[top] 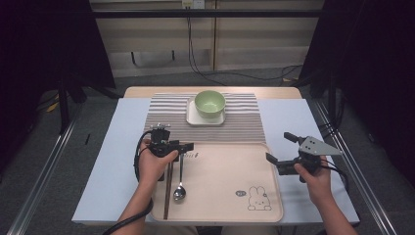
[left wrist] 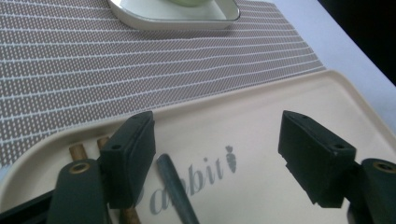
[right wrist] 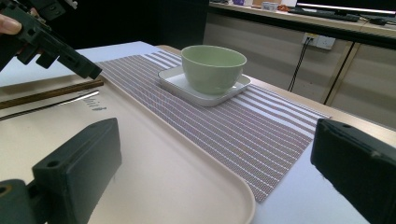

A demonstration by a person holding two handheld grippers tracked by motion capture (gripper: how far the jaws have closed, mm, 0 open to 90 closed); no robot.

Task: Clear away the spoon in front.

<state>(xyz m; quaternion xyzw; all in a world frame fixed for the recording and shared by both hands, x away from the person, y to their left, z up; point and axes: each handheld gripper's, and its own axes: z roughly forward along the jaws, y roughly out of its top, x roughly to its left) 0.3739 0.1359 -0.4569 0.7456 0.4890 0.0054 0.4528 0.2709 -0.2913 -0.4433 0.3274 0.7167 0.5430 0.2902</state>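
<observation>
**A:** High view first. Tray (top: 230, 205) is my landmark. The spoon (top: 179, 188) and chopsticks (top: 167, 188) lie side by side along the tray's left edge, long axes running from the tray's near rim toward its far rim, spoon bowl at the near end. The left gripper (top: 182, 147) hangs right over their far ends, at the tray's far-left corner. The right gripper (top: 279, 149) sits off the tray's right edge, well apart from the cutlery. So left is clearly the nearer one.

**B:** And the bowl (top: 210, 103)?

**A:** Past the tray's far rim, on a plate (top: 193, 119) on the striped mat (top: 166, 122). Nobody's touching it.

**B:** Left gripper view?

**A:** Fingers (left wrist: 130, 156) spread wide, holding nothing. The spoon handle (left wrist: 177, 191) pokes up between them, close to the left-hand finger, and the chopstick tips (left wrist: 78, 151) sit just outside that finger. The handle runs roughly along the camera's line of sight, so the fingers straddle it across its width. I'd guess it's lined up for a pinch on the spoon, but it needs to shift a bit so the handle is centred, or it might catch a chopstick too.

**B:** Right gripper view?

**A:** Its own fingers (right wrist: 79, 163) are also wide open and empty, low over the tray's right rim. Across the tray you can see the left gripper above the spoon and chopsticks, bowl beyond the tray's far rim.
</observation>
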